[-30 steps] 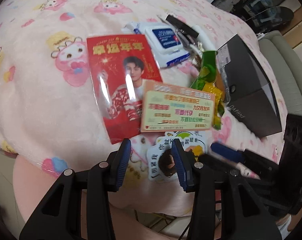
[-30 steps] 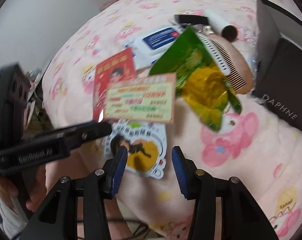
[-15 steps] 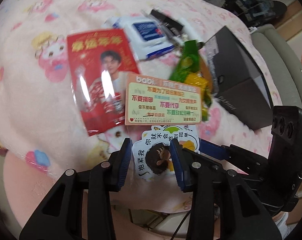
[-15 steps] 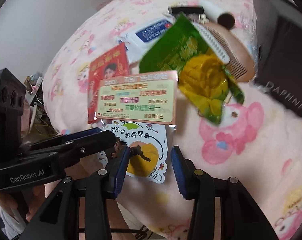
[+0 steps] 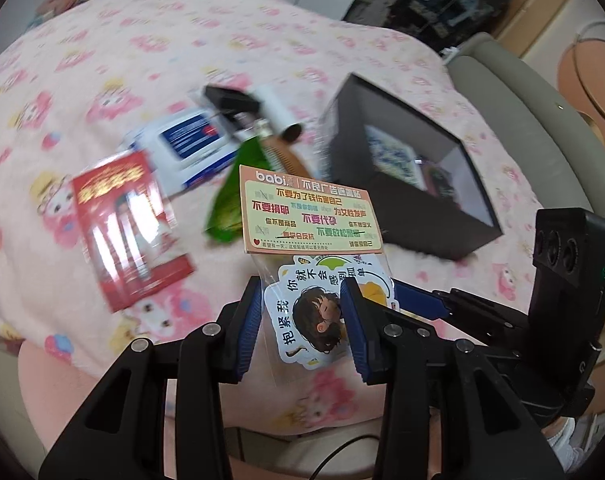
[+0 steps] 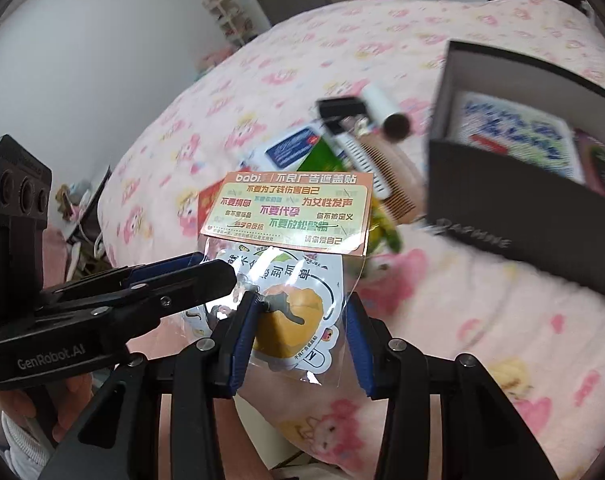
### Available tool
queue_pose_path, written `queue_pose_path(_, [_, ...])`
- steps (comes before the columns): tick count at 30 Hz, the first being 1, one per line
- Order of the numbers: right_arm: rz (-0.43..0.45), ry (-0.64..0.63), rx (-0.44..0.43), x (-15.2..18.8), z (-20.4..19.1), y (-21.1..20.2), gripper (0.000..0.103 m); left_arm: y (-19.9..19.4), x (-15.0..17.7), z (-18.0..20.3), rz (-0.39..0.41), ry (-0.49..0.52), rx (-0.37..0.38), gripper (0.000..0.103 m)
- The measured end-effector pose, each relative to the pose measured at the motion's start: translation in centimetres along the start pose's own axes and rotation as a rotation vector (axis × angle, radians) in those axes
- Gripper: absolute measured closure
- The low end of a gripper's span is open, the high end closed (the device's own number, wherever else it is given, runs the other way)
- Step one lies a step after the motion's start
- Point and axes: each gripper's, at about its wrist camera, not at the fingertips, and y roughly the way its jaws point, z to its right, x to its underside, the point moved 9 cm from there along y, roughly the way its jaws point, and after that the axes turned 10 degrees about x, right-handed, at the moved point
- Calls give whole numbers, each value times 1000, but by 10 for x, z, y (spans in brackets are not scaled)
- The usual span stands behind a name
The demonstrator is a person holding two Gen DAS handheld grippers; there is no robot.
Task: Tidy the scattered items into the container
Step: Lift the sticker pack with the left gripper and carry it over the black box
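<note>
A clear sticker pack with an orange header card is lifted above the pink bed; it also shows in the right wrist view. Both grippers meet at its lower part. My left gripper and my right gripper each have jaws a pack's width apart around it; which one pinches it I cannot tell. The black box, open with several items inside, sits to the right and shows in the right wrist view. A red card, a wipes pack, a green sachet and a comb lie on the bed.
A white tube and a black clip lie behind the wipes pack. The pink cartoon blanket covers the bed. A beige sofa edge runs behind the box. The bed's front edge is just under the grippers.
The sticker pack has risen off the blanket with both grippers at its lower part. Both views have tilted up, and the inside of the box now shows.
</note>
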Motion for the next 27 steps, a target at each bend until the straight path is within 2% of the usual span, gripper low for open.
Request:
queue_pose_path(4, [44,42,35,-8,29,-22,63,13,-9,27,-19,15,69,64])
queue_pose_path(12, [126,157,75,-21,89,-59,64,50,-25,77,-62,91,132,67])
queue_pose_path(21, [198,191,87,-53,131,-80,64,85,-77,120,-52,198,109,68])
queue_pose_path(23, [207,173,101,-66,139,-78,64,100,-90,121,-67,189,106,68])
queue_pose_path(27, [162,172,135,-91,166,-53,64,138,-108,111,-124,140,84,71])
